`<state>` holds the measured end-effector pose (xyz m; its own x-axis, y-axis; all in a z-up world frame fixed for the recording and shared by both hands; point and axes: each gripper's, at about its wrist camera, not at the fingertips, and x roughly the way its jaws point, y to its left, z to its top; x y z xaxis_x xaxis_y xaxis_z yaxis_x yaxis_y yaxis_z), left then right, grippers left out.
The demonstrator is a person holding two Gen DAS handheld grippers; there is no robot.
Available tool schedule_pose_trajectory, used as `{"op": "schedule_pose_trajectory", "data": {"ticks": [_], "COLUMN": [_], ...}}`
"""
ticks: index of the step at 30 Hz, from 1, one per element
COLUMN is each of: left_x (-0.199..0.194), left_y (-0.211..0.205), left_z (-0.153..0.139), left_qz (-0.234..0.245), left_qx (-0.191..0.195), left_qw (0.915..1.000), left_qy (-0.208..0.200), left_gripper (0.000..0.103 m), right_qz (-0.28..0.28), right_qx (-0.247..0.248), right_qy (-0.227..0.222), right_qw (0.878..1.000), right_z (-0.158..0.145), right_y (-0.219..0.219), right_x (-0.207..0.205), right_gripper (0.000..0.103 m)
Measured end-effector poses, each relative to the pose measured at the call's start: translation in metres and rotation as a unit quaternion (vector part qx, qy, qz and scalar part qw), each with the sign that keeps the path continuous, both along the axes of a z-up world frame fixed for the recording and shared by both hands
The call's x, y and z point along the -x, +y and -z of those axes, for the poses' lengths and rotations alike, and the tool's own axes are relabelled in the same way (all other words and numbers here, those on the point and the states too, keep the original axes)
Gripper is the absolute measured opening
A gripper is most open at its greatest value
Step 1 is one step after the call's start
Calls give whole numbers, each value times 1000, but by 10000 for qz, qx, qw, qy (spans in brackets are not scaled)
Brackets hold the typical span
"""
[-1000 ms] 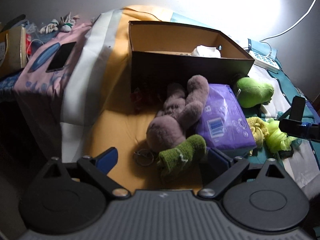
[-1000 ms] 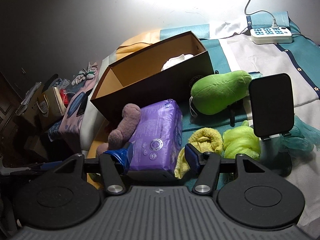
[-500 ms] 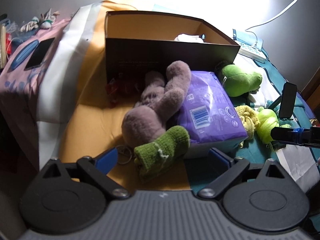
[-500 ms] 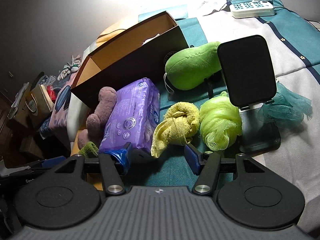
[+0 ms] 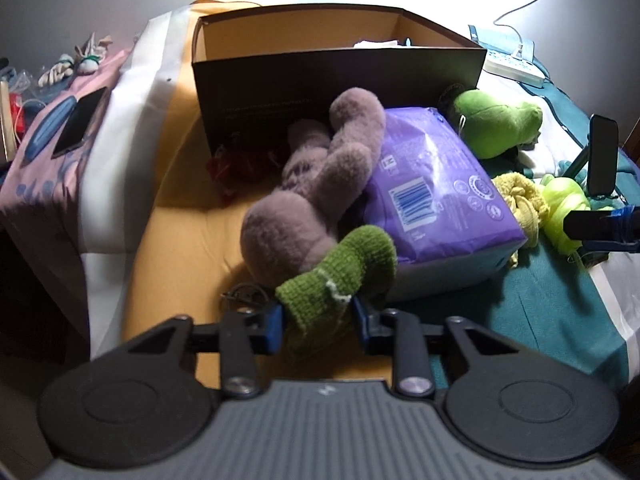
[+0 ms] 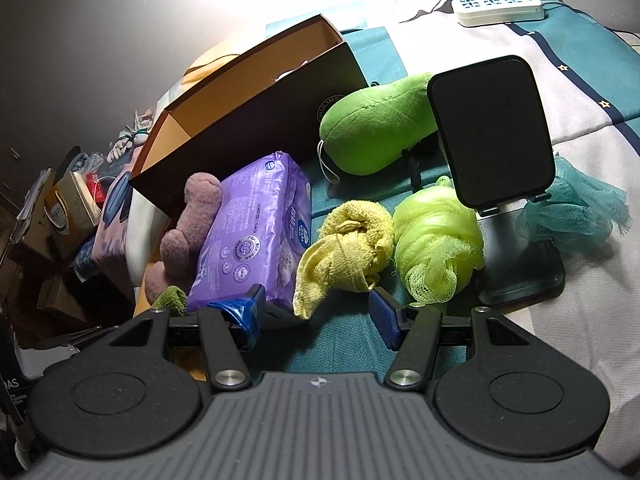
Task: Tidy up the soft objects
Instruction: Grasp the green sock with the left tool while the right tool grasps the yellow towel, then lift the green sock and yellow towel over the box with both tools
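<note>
My left gripper [image 5: 317, 320] is closing its jaws on a green knitted cloth [image 5: 340, 272], and the blue pads press on its near end. Behind the cloth lies a mauve plush toy [image 5: 312, 200], leaning on a purple soft pack [image 5: 432, 192]. An open cardboard box [image 5: 332, 80] stands behind them with something white inside. My right gripper [image 6: 314, 312] is open, and the loose tip of a yellow towel [image 6: 348, 248] lies untouched between its fingers. A lime mesh puff [image 6: 436, 240] lies right of the towel, and a green plush [image 6: 376, 128] lies behind it.
A dark phone stand [image 6: 492, 128] rises right of the lime puff, with a teal mesh puff [image 6: 572, 208] beside its base. A white power strip [image 6: 500, 4] lies at the back. A key ring [image 5: 244, 294] lies by the left pad. The bed edge drops off at left.
The left jaws have gone from wide open to closed around the green knitted cloth after sinking toward it. The right gripper came down closer to the yellow towel, jaws unchanged.
</note>
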<state>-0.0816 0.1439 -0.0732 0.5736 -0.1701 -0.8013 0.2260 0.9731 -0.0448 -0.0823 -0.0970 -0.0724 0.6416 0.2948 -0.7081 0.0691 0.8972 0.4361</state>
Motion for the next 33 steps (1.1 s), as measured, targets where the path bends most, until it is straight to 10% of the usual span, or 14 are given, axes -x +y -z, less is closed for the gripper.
{"op": "schedule_pose_trajectory", "data": {"ticks": [15, 26, 33], "left_x": [9, -4, -9], "left_y": [17, 23, 24], "left_z": [-37, -65, -75], "left_qz": [150, 11, 1], "left_qx": [659, 1021, 1077], "left_qw": [9973, 9927, 9914], "left_qy": [-275, -638, -747], "left_gripper": [12, 12, 12], "right_qz": [232, -139, -555], "right_qx": [39, 1677, 1848], "right_qy": [-162, -538, -139], "right_qw": [9996, 9843, 9811], "right_z": [-7, 7, 31], "right_y": [-9, 21, 25], "right_x": [-10, -65, -77], "right_gripper": [43, 41, 40]}}
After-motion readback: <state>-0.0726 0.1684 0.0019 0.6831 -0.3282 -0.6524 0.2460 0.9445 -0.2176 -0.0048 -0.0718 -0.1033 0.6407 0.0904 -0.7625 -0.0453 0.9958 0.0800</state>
